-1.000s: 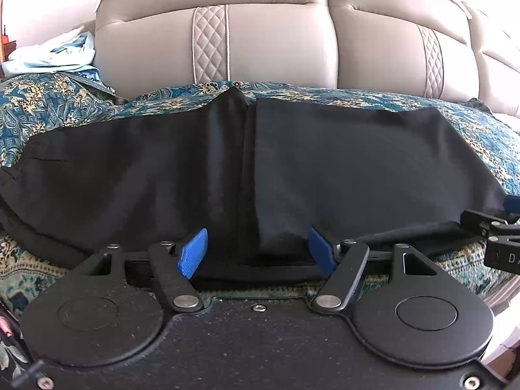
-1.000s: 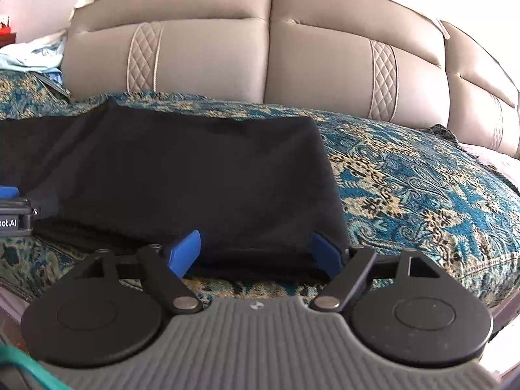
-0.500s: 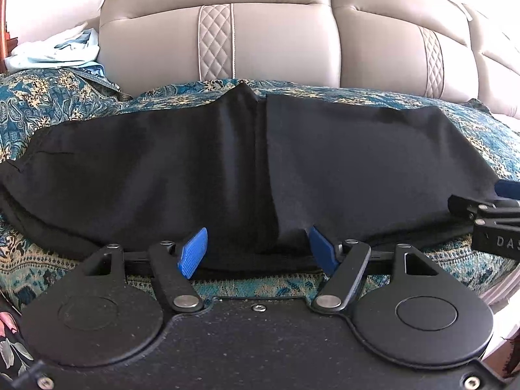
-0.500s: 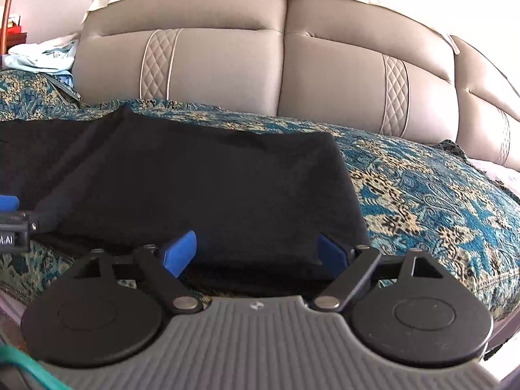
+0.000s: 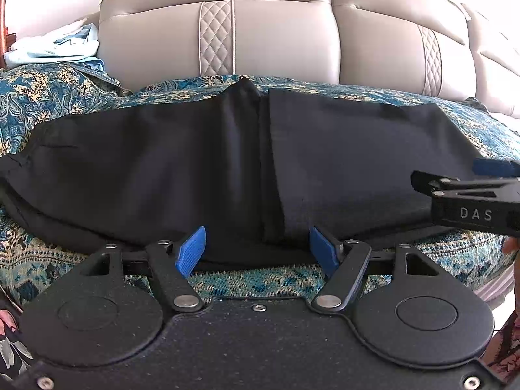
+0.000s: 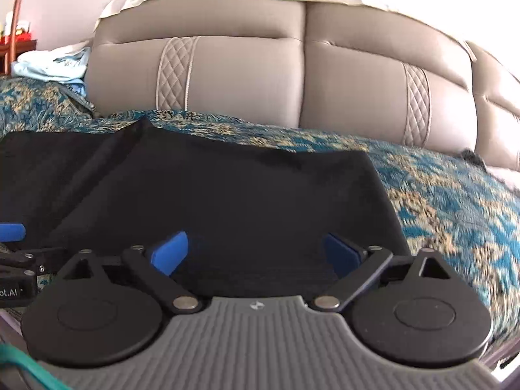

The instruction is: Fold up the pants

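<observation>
The black fabric pants lie folded lengthwise across a bed covered in a teal and gold paisley bedspread, in front of a beige padded leather headboard. A vertical fold line runs down the middle where one part overlaps the other, and the cloth lies fairly flat.

The near edge of the pants lies between the blue pads of the left hand-held gripper, whose jaws stand moderately wide with no pad pressing the cloth. The right hand-held gripper sits at the pants' right end; its jaws are opening and are very wide, with the hem between them but not pinched.

Compared with a second ago, the right jaws have spread clearly wider, and the pants sit a little lower and flatter on the bedspread.
</observation>
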Action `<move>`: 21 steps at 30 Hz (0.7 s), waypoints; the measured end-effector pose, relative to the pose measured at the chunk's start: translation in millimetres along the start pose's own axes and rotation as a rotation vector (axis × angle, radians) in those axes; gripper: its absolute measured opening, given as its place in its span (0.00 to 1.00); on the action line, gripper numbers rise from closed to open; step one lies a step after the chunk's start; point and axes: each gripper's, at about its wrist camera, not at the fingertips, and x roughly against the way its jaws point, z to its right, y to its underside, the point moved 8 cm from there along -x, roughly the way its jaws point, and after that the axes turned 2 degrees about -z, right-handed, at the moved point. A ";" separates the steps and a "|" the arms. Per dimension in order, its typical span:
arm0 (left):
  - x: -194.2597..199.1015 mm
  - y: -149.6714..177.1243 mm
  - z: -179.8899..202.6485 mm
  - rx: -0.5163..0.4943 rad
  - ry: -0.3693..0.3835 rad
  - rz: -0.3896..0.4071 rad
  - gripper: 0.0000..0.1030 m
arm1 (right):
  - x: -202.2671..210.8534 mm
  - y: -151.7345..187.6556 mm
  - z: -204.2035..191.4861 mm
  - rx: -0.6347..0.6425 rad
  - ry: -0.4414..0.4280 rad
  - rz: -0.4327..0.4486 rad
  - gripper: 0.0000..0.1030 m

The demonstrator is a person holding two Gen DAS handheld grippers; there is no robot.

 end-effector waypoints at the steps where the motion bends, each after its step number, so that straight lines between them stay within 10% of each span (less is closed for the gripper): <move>1: -0.2 0.1 0.0 -0.002 0.000 -0.001 0.68 | -2.6 -3.2 0.2 0.018 0.012 -0.001 0.99; 9: -2.8 0.4 1.1 -0.014 0.001 0.002 0.69 | -66.5 -30.4 61.2 -0.103 0.035 -0.234 0.81; 13: -2.6 1.5 2.0 -0.015 -0.009 0.007 0.70 | -89.1 -48.5 86.7 -0.130 0.033 -0.236 0.66; 21: -2.5 1.7 1.8 -0.009 -0.022 0.005 0.73 | -128.0 -71.9 107.1 -0.165 0.054 -0.219 0.67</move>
